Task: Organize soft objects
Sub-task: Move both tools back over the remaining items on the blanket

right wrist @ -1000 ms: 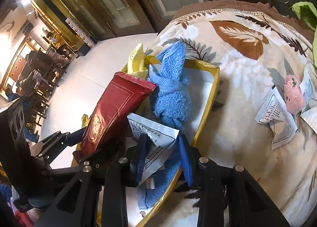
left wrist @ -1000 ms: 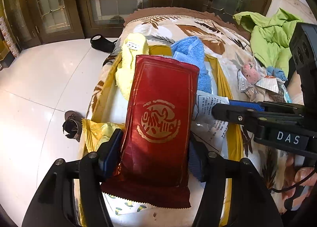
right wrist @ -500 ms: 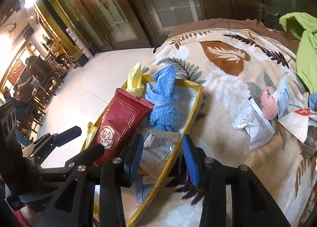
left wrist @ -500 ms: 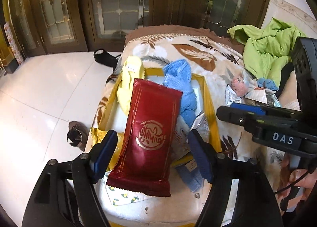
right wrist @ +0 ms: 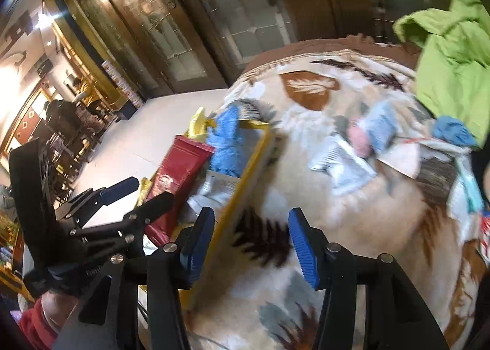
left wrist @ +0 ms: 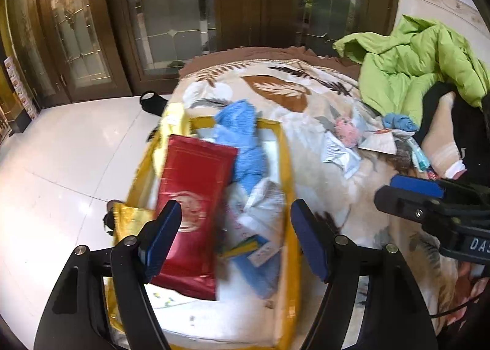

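A yellow-rimmed tray (left wrist: pixel 288 166) (right wrist: pixel 248 172) lies on the leaf-patterned blanket (left wrist: pixel 309 166). In it rest a red packet (left wrist: pixel 193 197) (right wrist: pixel 177 169), a blue towel (left wrist: pixel 245 142) (right wrist: pixel 226 142), a yellow cloth (left wrist: pixel 173 119) and a white sachet (left wrist: pixel 263 203). My left gripper (left wrist: pixel 235 240) hangs open above the tray's near end with nothing in it. My right gripper (right wrist: pixel 249 246) is open over the tray's right rim and the blanket. To the right on the blanket lie white sachets (right wrist: pixel 343 166), a pink plush (left wrist: pixel 346 132) (right wrist: pixel 359 139) and a small blue cloth (left wrist: pixel 398 122) (right wrist: pixel 453 131).
A green jacket (left wrist: pixel 422 59) (right wrist: pixel 453 65) is heaped at the back right. A person's socked foot (left wrist: pixel 441 148) rests by the clutter. White tiled floor (left wrist: pixel 61 166) lies left, with a black shoe (left wrist: pixel 151 102) and wooden glass doors (left wrist: pixel 171 13) beyond.
Both grippers opened and pulled back and up; the red packet and the white sachet now lie released in the tray. The right gripper swung right over the blanket.
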### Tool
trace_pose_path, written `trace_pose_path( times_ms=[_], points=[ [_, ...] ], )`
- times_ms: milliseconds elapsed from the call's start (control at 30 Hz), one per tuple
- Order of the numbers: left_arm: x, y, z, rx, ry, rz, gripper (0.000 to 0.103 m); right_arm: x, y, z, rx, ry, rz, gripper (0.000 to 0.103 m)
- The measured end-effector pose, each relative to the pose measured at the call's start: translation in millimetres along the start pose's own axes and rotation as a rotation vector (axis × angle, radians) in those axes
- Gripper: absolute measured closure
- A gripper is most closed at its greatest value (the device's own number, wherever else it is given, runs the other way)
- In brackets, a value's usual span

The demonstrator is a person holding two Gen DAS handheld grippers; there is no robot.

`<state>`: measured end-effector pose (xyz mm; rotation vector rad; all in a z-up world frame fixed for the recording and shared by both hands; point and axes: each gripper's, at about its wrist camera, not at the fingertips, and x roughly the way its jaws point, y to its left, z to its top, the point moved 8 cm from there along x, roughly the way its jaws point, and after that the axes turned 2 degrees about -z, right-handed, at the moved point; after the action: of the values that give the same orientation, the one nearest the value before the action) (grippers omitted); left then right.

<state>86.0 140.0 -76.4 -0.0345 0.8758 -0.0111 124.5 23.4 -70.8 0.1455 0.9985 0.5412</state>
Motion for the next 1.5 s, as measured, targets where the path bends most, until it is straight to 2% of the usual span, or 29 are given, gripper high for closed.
trace_pose_path(
  times_ms=[433, 633, 800, 1000, 1100, 1167, 1200, 1300, 1500],
  points=[
    [19.8, -82.8, 3.9, 0.118, 0.031, -0.051, 0.029, -44.8, -105.0, -22.5, 0.159, -0.027, -0.109, 0.047],
    [41.0, -96.5, 8.8, 0.084, 0.089, -0.118, 0.029, -47.6, -135.1, -19.2, 0.206, -0.042, -0.129, 0.047],
    [63.0, -102.1, 17.1, 0.05, 0.135, -0.13, 0.03, -42.2, -145.2, -7.0, 0.244, -0.051, -0.102, 0.046],
    [96.7, -108.9, 27.7, -0.104, 0.202, -0.174, 0.03, -23.6, -148.7, 18.8, 0.246, -0.046, -0.083, 0.046],
    [112.3, -111.7, 33.6, -0.152, 0.226, -0.158, 0.03, -13.6, -151.4, 38.7, 0.251, -0.047, -0.066, 0.044],
    [119.6, -113.2, 36.3, -0.16, 0.233, -0.14, 0.03, -3.3, -156.9, 55.3, 0.277, -0.04, -0.053, 0.035],
    [125.7, -114.9, 38.0, -0.157, 0.241, -0.128, 0.029, 1.9, -160.2, 61.8, 0.298, -0.038, -0.048, 0.034],
    [139.6, -115.8, 39.9, -0.169, 0.256, -0.103, 0.029, 25.8, -170.5, 81.8, 0.364, -0.003, -0.018, 0.034],
    [163.7, -118.3, 38.6, -0.187, 0.289, -0.07, 0.029, 84.1, -186.2, 99.9, 0.411, 0.11, -0.063, 0.033]
  ],
)
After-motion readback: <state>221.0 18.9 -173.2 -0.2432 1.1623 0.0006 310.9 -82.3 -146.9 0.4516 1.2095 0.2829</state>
